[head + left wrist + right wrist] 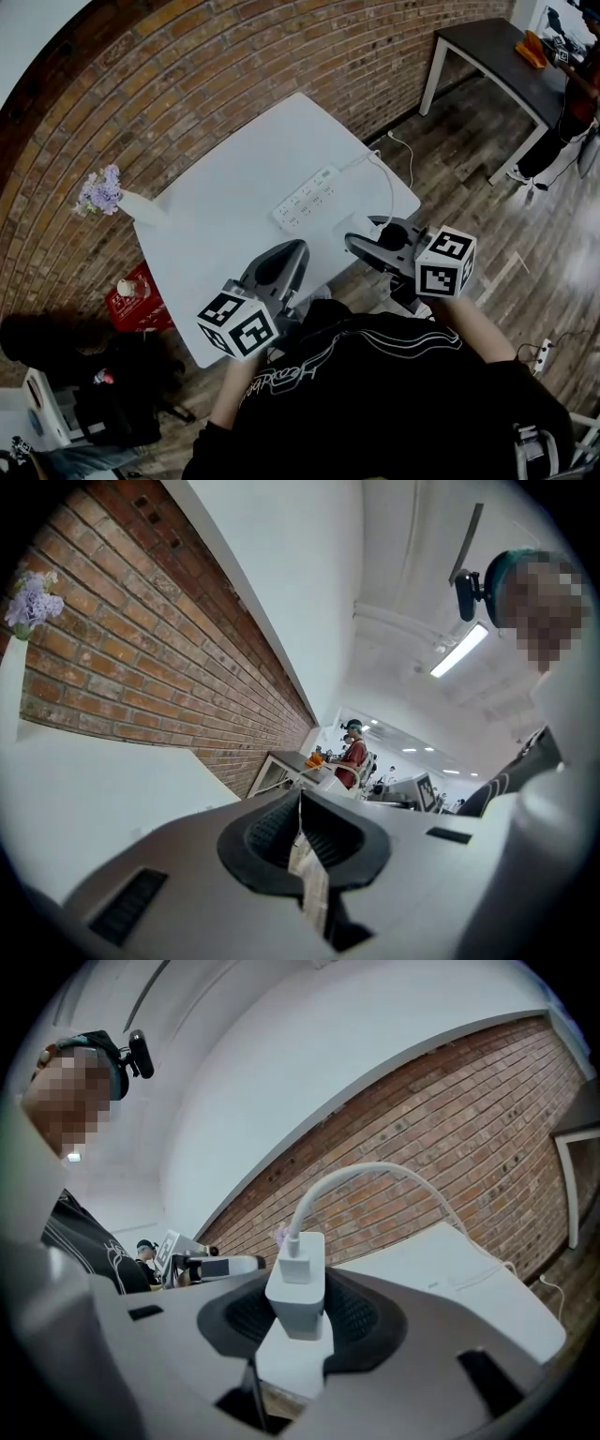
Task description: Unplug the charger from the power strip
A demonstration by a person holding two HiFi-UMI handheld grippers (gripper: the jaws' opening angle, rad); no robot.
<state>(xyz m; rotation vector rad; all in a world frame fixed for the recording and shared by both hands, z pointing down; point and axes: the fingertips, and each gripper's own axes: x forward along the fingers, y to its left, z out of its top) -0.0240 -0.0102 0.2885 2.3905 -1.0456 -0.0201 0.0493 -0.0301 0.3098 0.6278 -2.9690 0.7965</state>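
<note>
Right gripper view: right gripper [300,1324] clamped on small white plastic charger block [298,1283], white cable [375,1170] attached. Prob. light, rigid, slick, so flat sides are the best hold; left gripper [302,841] closed, empty.

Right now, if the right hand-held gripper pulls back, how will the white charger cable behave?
Probably floppy: the thin white charger cable bows in a loose arc out of the white rectangular charger block. Likely light, trailing easily. It may drag across the white table.

Pretty bright, even indoor light from ceiling strips [458,650]; the white desk [225,225] nearly blows out. Heavy fisheye bending, dark vignetted corners, foreground a bit soft.
</note>
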